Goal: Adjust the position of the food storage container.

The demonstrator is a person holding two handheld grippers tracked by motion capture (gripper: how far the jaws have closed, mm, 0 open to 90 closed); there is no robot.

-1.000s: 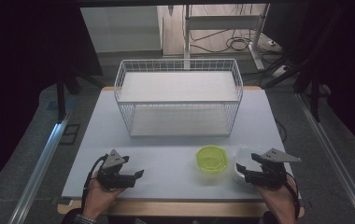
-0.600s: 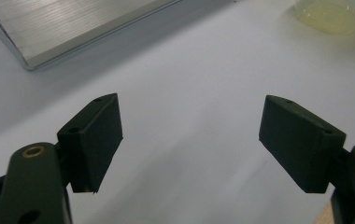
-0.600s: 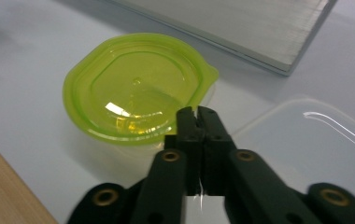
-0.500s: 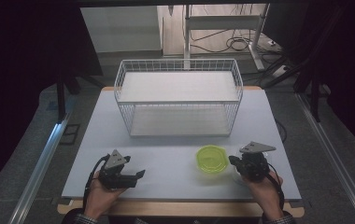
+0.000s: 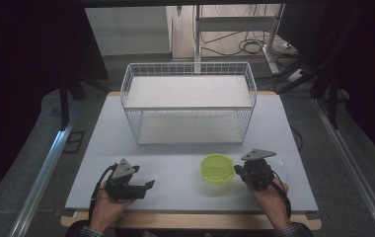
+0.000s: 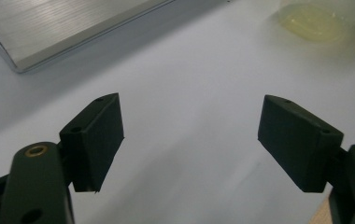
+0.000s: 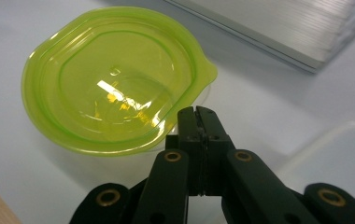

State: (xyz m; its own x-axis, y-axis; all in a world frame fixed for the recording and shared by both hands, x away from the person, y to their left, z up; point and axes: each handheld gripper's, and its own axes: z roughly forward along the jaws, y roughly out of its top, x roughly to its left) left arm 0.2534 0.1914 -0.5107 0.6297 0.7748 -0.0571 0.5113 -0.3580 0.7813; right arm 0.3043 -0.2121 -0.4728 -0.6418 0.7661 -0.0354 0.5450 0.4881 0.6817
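Moving in from the table's right edge, the right gripper (image 7: 196, 114) now sits just beside the green lid (image 7: 112, 79), its jaws pressed together at the lid's near rim; whether they pinch the rim itself is hard to tell. That lid lies on the white table (image 5: 175, 168), in front of the wire basket (image 5: 189, 106). At the near left, the left gripper (image 6: 189, 135) rests with its jaws spread wide over bare tabletop.
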